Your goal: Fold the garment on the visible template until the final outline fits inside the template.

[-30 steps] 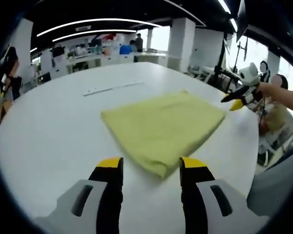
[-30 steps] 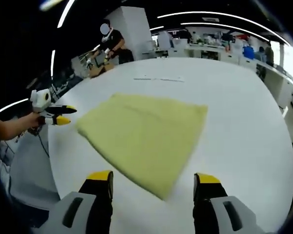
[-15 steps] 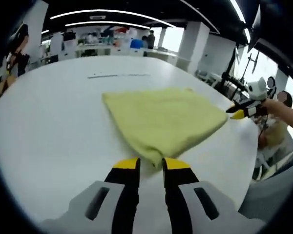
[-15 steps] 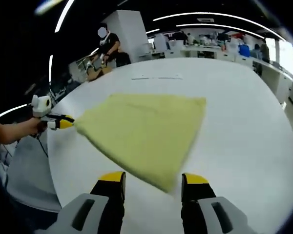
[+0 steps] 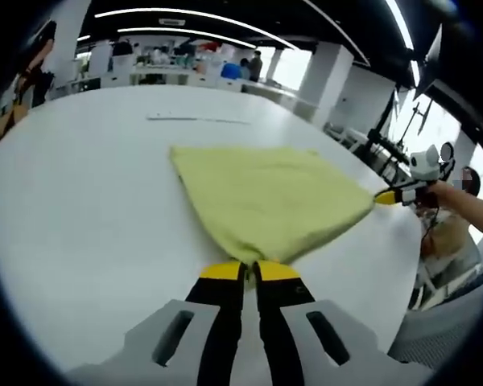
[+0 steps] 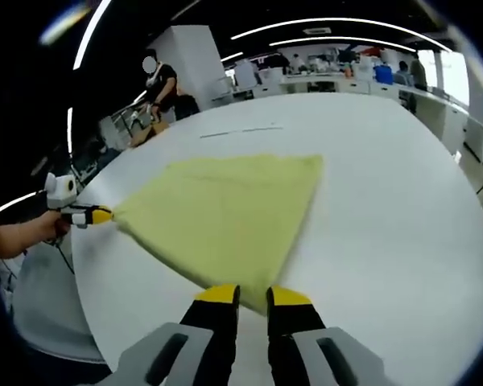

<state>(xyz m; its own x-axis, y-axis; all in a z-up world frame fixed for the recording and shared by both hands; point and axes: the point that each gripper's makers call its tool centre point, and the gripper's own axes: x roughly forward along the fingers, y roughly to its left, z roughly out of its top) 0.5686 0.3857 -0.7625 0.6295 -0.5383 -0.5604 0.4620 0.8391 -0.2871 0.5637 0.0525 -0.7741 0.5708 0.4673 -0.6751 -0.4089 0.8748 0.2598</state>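
Garment (image 5: 270, 197) is a folded yellow cloth lying flat on the white table (image 5: 80, 201), with loads of bare tabletop around it. Left gripper (image 5: 249, 269) pinches its near corner, right gripper (image 6: 252, 293) pinches the opposite one. Can't make out any template outline or readable writing.

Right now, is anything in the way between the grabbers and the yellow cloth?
Nothing visible. The left gripper and the right gripper are each already at a corner of the yellow garment, fingers closed on its edge, on the white table.
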